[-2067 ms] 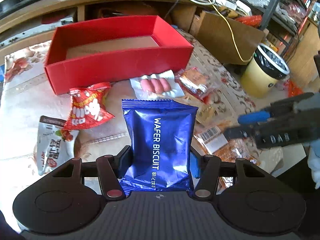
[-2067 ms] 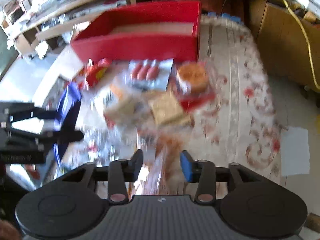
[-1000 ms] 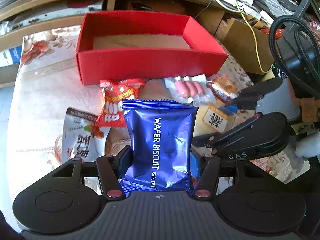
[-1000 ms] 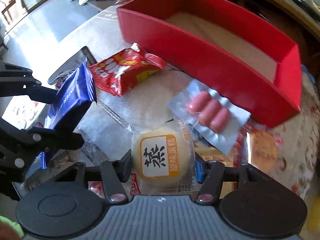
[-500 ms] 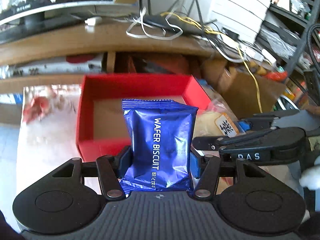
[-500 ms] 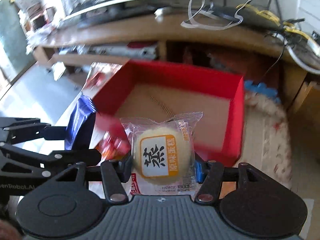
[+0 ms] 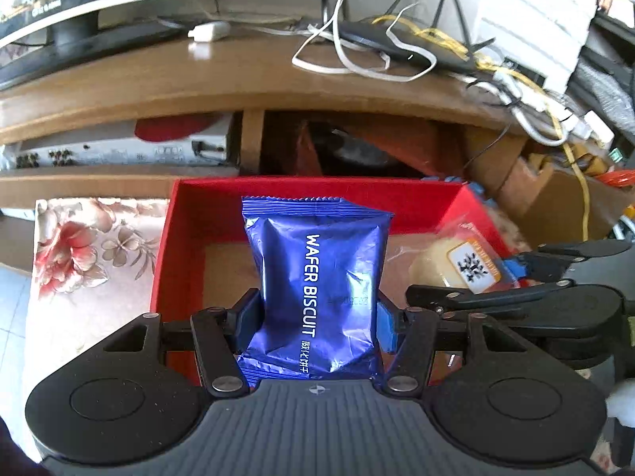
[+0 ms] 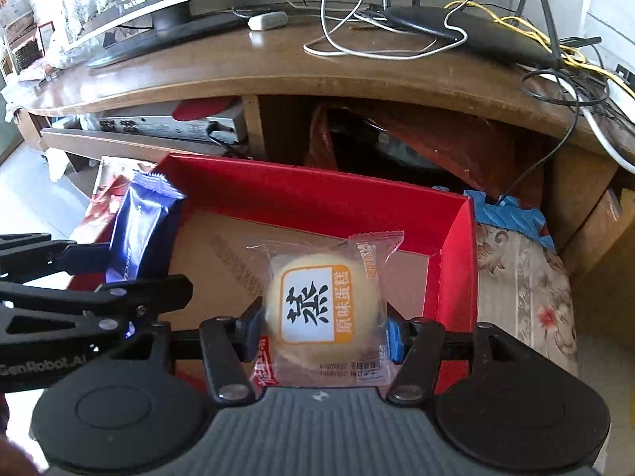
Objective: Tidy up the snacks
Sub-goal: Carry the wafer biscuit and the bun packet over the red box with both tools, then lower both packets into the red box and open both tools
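Note:
My left gripper [image 7: 315, 311] is shut on a blue wafer biscuit packet [image 7: 317, 289], held upright over the near left part of the red box [image 7: 278, 192]. My right gripper [image 8: 323, 323] is shut on a clear-wrapped round yellow cake [image 8: 321, 305] above the box's brown floor [image 8: 222, 254]. In the left wrist view the cake [image 7: 456, 261] and the right gripper [image 7: 516, 277] hang over the box's right half. The right wrist view has the blue packet [image 8: 139, 222] and the left gripper [image 8: 99, 273] at the box's left wall. The box floor looks bare.
The red box [image 8: 460, 261] rests on a floral cloth [image 7: 87, 246]. Right behind it stands a wooden desk [image 8: 357, 75] with a low shelf, loose cables [image 8: 377, 43], a router and a monitor base. A cardboard box [image 7: 563, 198] stands to the right.
Both grippers have carried their packets forward from above the loose snacks to over the red box. The box now fills the lower middle of both views and the loose snacks have dropped out of sight.

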The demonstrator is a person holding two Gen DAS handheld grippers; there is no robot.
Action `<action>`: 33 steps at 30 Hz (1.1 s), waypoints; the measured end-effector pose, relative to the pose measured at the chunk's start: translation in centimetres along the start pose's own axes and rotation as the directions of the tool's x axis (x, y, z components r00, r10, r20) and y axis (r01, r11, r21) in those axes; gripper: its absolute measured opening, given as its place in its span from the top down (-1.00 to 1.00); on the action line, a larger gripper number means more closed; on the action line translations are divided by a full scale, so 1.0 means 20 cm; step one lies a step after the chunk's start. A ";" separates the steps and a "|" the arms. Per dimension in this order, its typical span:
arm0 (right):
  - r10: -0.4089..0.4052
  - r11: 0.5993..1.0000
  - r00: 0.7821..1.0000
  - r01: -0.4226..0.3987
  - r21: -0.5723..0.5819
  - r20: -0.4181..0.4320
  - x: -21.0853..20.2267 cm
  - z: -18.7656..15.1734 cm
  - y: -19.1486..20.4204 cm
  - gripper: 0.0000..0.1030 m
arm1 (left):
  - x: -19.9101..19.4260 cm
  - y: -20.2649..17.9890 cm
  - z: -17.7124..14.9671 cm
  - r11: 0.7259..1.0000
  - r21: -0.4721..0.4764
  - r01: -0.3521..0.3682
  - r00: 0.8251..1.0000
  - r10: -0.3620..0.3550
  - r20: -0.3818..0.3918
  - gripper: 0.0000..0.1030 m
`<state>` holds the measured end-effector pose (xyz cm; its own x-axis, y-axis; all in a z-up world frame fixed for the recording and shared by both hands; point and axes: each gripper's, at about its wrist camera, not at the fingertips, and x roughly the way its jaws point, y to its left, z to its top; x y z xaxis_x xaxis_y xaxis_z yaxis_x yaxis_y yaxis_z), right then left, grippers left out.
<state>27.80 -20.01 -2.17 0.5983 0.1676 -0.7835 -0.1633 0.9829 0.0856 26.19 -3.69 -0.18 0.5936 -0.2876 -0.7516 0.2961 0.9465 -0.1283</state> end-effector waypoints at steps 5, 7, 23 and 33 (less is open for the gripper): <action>-0.012 1.000 0.999 0.011 -0.013 -0.030 0.12 0.00 -0.01 0.03 | 0.07 0.01 -0.04 1.000 0.007 -0.028 0.999 0.028 -0.044 -0.25; -0.014 1.000 0.999 0.013 -0.017 -0.042 0.15 -0.01 -0.01 0.02 | 0.08 0.01 -0.05 0.999 0.012 -0.030 0.998 0.031 -0.055 -0.21; -0.060 0.996 0.997 0.063 -0.061 0.052 -0.03 -0.01 0.04 -0.11 | -0.09 -0.02 -0.04 0.999 0.032 -0.036 0.999 0.035 0.016 -0.32; -0.066 0.996 0.991 0.072 -0.052 0.114 -0.23 -0.06 0.08 -0.14 | -0.26 -0.06 -0.08 1.000 0.031 -0.002 0.998 -0.001 0.070 -0.43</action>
<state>23.79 -19.39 0.78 0.6934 0.1102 -0.7120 -0.1604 0.9870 -0.0035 21.47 -3.08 2.89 0.6442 -0.2977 -0.7045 0.3183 0.9419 -0.1069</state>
